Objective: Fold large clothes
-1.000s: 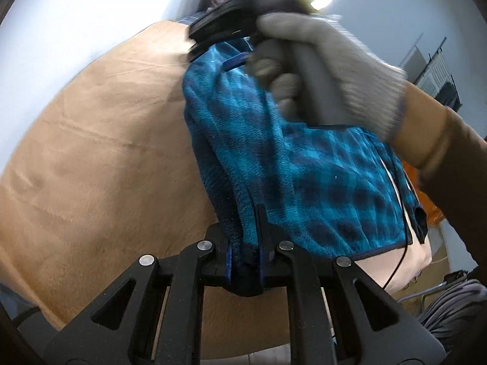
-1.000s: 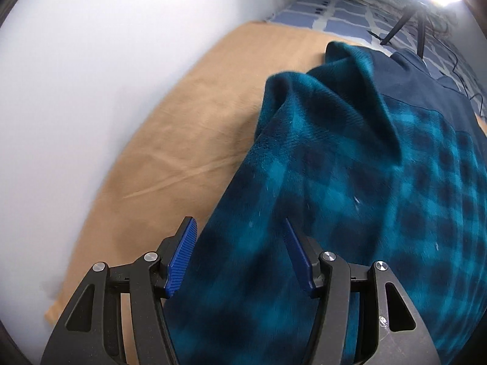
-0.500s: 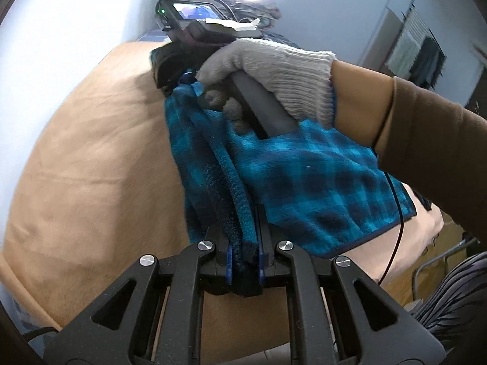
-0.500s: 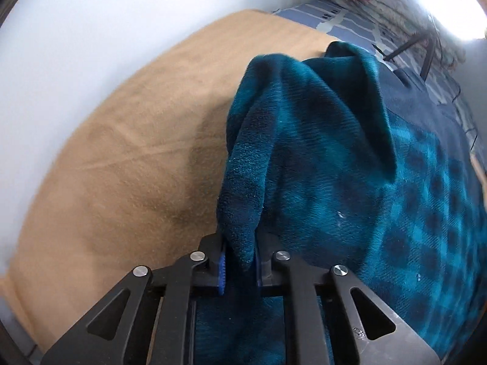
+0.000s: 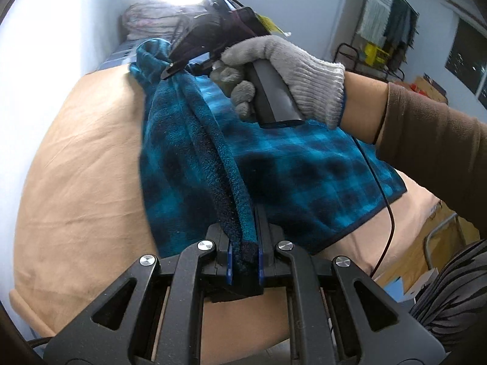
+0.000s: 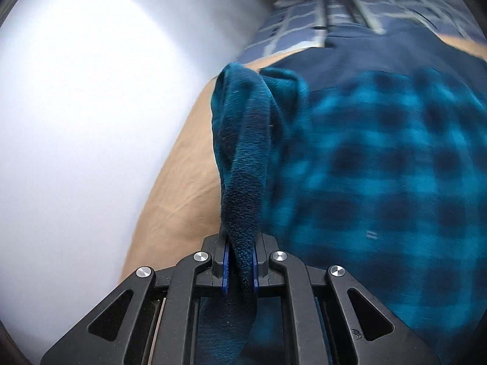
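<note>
Both grippers pinch the same long edge of the teal plaid fleece garment [image 5: 304, 176]: the left gripper [image 5: 243, 261] has its fingers pressed on the near end, and the right gripper [image 6: 239, 270] clamps the far end. Held so, that edge can likely be carried across as one straight fold over the tan blanket [image 5: 85, 188].

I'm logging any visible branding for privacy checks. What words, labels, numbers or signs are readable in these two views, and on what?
None can be read.
Yellow tag on the right tool: too small and blurred.
Dark poster on the wall: no legible text.
Plaid fleece garment: no label visible.
</note>
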